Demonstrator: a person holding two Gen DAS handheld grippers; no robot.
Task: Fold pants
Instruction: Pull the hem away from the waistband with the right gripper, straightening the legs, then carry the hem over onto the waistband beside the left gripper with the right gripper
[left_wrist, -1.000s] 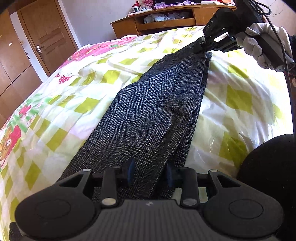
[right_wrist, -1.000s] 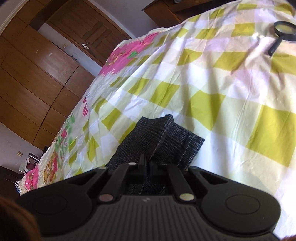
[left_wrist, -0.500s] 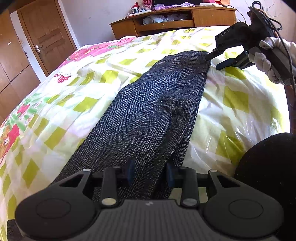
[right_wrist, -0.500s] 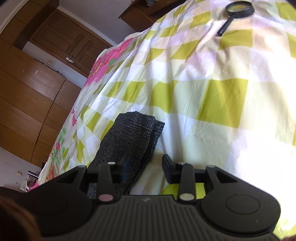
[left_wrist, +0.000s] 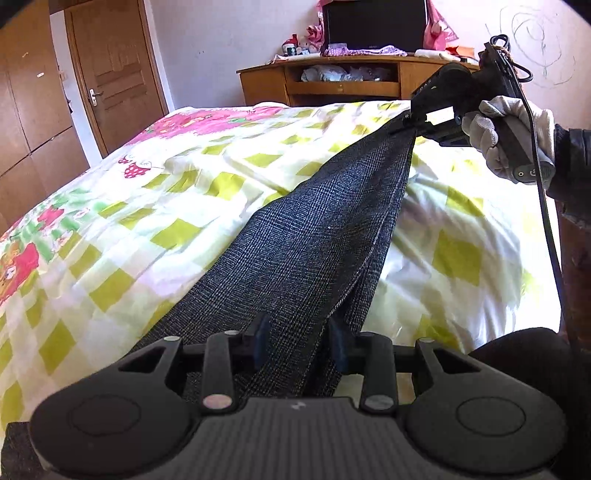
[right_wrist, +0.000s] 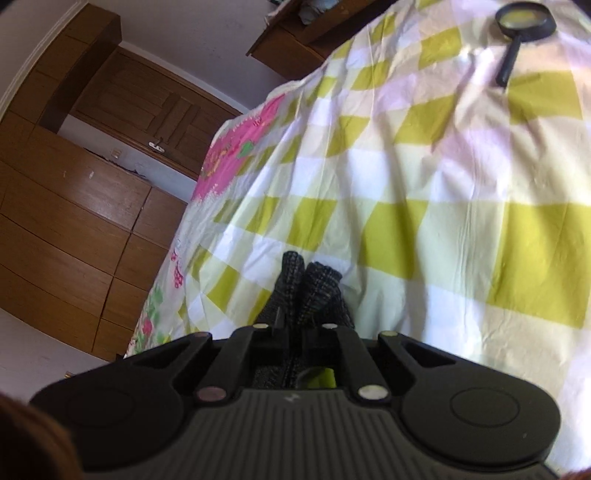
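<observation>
The near end of the pants passes under the body of the left gripper and is cut off there; the waistband cannot be made out. In the right wrist view the right gripper hides all of the garment except a bunched tuft standing up past its fingertips. The items on the wooden shelf unit at the far wall are too small to identify.

The surface is a bed covered by a sheet in yellow-green and white checks, with pink cartoon prints toward its far side. A magnifying glass lies on the sheet, well apart from the pants. Wooden wardrobe panels and a wooden door line the room's left side.

The pants are dark grey check fabric, stretched as one long strip across the bed, from the left gripper to the right gripper.

The left gripper points down over the near end. Its jaws are opening, at a moderate gap, with fabric between them; the pads do not visibly clamp it. A gloved hand holds the right gripper at the far end. Its jaws are closing, almost together, pinching the gathered leg end, which is lifted off the sheet.
</observation>
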